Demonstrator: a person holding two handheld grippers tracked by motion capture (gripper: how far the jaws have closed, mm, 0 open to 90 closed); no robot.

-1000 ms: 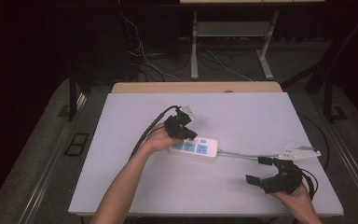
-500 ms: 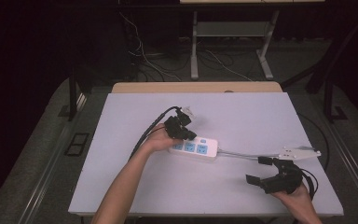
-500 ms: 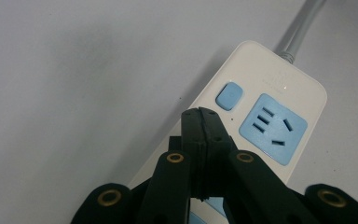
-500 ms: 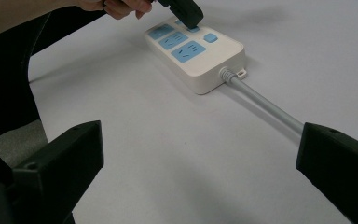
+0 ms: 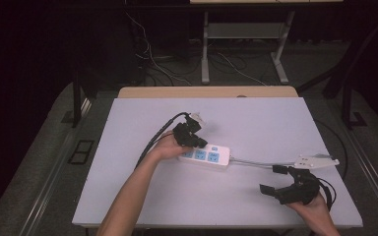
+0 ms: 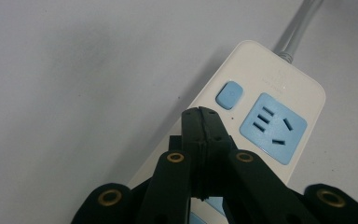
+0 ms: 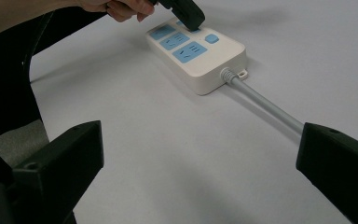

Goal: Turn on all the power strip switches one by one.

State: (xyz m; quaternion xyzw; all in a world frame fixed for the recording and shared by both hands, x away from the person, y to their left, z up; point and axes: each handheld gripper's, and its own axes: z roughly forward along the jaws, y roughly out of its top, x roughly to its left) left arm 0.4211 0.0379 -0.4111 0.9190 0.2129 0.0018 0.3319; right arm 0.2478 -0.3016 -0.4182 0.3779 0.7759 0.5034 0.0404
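Observation:
A white power strip [image 5: 205, 157] with blue sockets and a blue switch [image 6: 229, 94] lies mid-table; its grey cord [image 5: 261, 163] runs right. My left gripper [image 5: 198, 142] is shut with nothing between its jaws, its tips [image 6: 200, 114] over the strip just short of the switch. The same strip [image 7: 196, 56] appears in the right gripper view, with the left gripper [image 7: 186, 14] above its far sockets. My right gripper [image 5: 274, 179] rests at the table's front right, open, jaws wide apart with bare table between them, the cord [image 7: 265, 105] passing near its right jaw.
The white table [image 5: 256, 118] has bare room at the back and front left. A white plug end [image 5: 317, 160] of the cord lies beside the right gripper. Black cable [image 5: 160, 135] trails from the left gripper. Floor cables and a stand's legs are beyond the table.

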